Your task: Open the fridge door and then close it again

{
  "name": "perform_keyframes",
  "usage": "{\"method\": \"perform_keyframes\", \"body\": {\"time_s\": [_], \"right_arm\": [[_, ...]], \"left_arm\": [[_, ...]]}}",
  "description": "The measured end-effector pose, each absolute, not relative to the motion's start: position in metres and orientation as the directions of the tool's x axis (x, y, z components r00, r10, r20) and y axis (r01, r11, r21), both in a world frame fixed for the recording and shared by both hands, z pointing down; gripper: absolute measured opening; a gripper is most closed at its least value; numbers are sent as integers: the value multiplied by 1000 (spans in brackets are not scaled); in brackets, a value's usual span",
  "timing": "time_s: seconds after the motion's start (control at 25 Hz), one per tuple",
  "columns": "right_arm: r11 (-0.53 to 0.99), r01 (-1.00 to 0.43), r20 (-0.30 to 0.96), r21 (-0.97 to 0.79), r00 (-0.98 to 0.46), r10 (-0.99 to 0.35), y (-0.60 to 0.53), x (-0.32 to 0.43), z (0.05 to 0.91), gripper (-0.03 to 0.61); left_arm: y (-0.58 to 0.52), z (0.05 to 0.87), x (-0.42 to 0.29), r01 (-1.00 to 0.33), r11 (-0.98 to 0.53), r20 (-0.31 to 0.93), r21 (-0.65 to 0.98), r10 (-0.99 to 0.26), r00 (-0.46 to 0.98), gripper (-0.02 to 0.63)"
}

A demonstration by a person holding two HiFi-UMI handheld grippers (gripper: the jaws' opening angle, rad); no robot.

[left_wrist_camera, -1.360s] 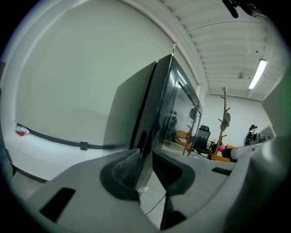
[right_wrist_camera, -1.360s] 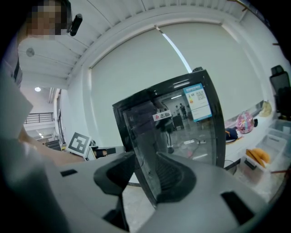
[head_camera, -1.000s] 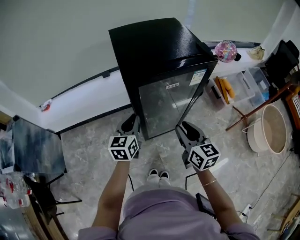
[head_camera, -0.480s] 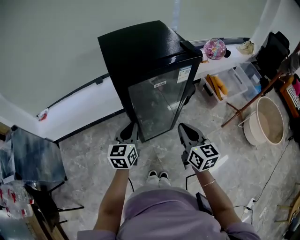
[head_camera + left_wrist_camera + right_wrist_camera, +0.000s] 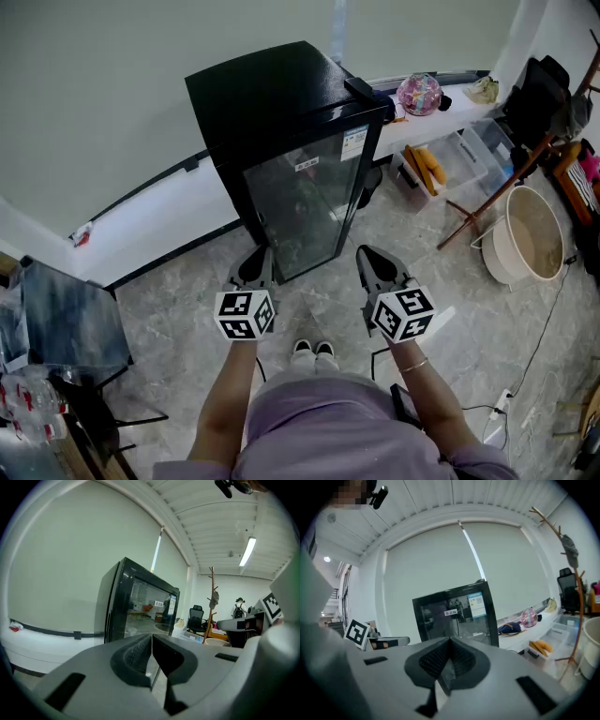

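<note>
Marble floor (image 5: 178,319) runs up to the black fridge (image 5: 281,112) by the wall, its glass door (image 5: 302,214) shut. Left gripper (image 5: 262,256) and right gripper (image 5: 367,255) have backed away a little, fingers pressed together, holding nothing. Closing looks done.

Head view: even, diffuse light, moderately bright; no hard shadows on the floor (image 5: 178,300). Straight lines bow toward the frame edges. Top of fridge (image 5: 272,94) shows a faint sheen; its glass door (image 5: 300,211) carries pale reflections.

Left gripper view: fisheye circle, black corners. The ceiling strip light (image 5: 247,551) at upper right is blown out to white. The left gripper (image 5: 151,638) sits close to the lens and is soft.

Right gripper view: same dark vignette; a small ceiling lamp (image 5: 327,559) glows at far left. The right gripper (image 5: 449,643) is slightly blurred.
</note>
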State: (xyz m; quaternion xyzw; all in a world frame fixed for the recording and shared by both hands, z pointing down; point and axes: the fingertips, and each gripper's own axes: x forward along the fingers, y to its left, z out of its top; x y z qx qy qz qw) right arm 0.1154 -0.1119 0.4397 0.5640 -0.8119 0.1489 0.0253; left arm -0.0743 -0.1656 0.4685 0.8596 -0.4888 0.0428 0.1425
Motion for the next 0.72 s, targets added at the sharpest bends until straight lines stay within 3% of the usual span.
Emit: {"method": "perform_keyframes", "body": {"time_s": [0.72], "right_arm": [[315,-925,194,-213,-356,-914,-104,125,437,3]], "left_arm": [[-157,466,-67,-856,-474,209,207,-833,512,11]]}}
